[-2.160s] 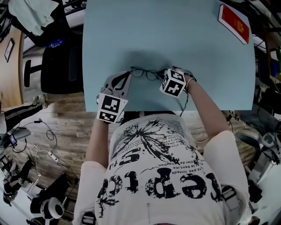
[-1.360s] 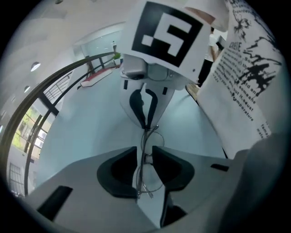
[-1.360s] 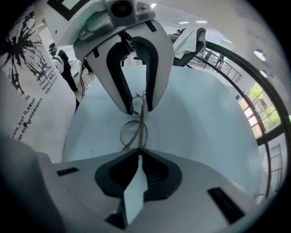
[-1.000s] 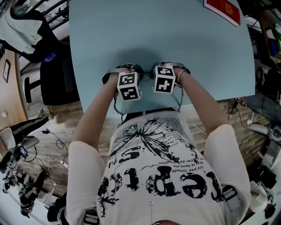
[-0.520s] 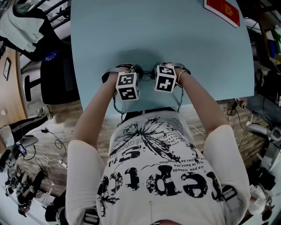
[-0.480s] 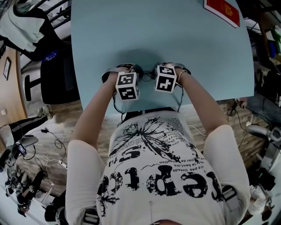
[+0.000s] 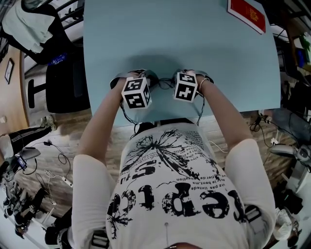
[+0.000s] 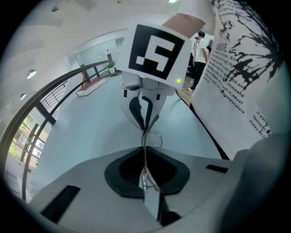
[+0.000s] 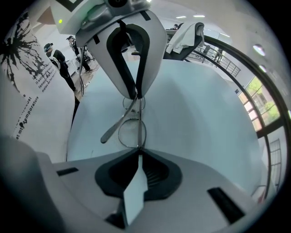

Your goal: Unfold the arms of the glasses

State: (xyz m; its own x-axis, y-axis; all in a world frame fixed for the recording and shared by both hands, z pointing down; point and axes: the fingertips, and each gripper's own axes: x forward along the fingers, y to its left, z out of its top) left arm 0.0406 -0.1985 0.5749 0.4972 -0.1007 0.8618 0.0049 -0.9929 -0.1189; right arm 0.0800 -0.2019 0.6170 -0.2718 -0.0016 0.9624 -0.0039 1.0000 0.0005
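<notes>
The thin metal glasses (image 7: 163, 82) hang just above the light blue table (image 7: 194, 39), stretched between my two grippers. In the left gripper view my left gripper (image 8: 144, 179) is shut on a thin wire part of the glasses (image 8: 155, 139), with one lens showing beyond the jaws. In the right gripper view my right gripper (image 9: 137, 152) is shut on the rim of a round lens (image 9: 132, 133), and one arm (image 9: 113, 128) sticks out to the left. In the head view the left gripper (image 7: 151, 80) and right gripper (image 7: 172, 81) face each other, and their marker cubes hide most of the glasses.
A red booklet (image 7: 247, 13) lies at the table's far right corner. A dark office chair (image 7: 63, 80) stands left of the table. The table's near edge runs just under my hands, against the person's body. Cables lie on the wooden floor.
The left gripper came in from the table's near edge and closed on the glasses opposite the right gripper. In the last second it lifted slightly; the right gripper stayed put.
</notes>
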